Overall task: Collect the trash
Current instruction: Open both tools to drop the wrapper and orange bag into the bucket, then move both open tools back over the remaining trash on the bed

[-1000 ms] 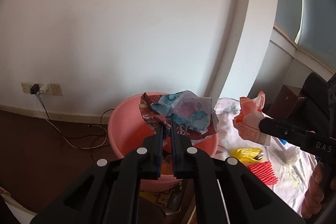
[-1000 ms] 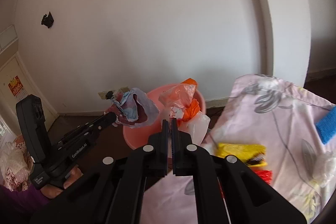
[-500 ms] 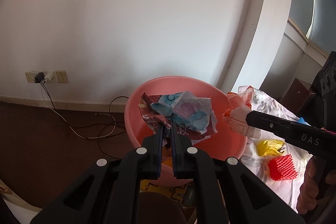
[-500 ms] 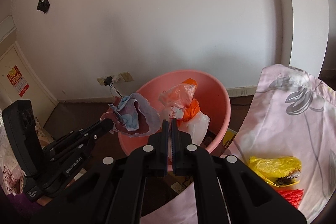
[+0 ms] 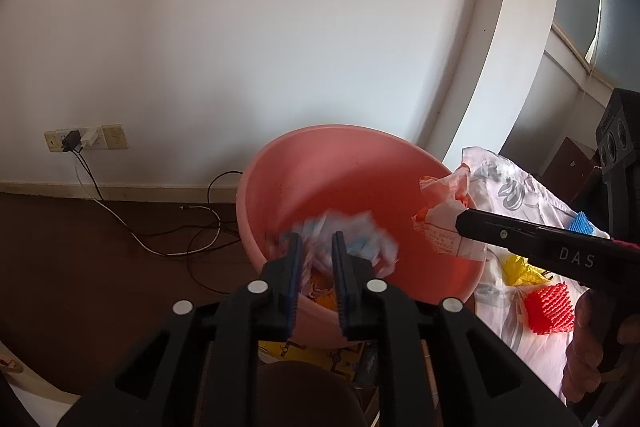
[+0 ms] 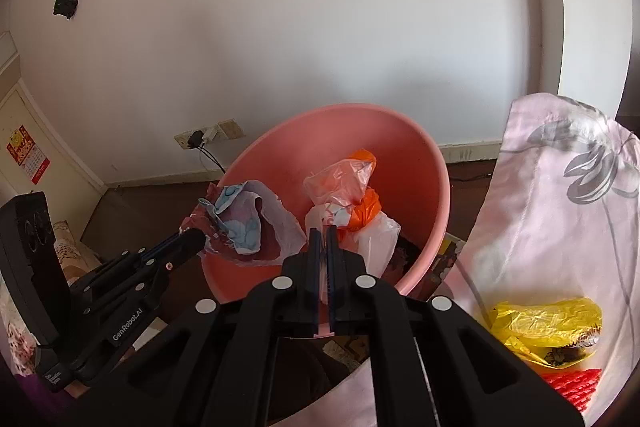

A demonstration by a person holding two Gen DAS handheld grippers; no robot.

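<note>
Step in hand: depositing trash into the pink basin (image 5: 360, 163). The left gripper (image 5: 314, 247) sits over the basin's near rim, its jaws opening; the crumpled blue-and-white wrapper (image 5: 352, 235) shows blurred just beyond the fingertips, apparently dropping free of the pads (in the right wrist view it reads as at the tip, so release looks only just begun). The right gripper (image 6: 321, 233) is fully closed, pinching the orange-and-white plastic bag (image 6: 348, 195) above the basin's interior. Remaining litter lies on the floral cloth (image 6: 560, 211) beside the basin: a yellow bag (image 6: 548, 323) and a red mesh piece (image 5: 548, 307). Judgement: the next move calls for the right jaws to part over the basin, then both grippers to return to the cloth.
</note>
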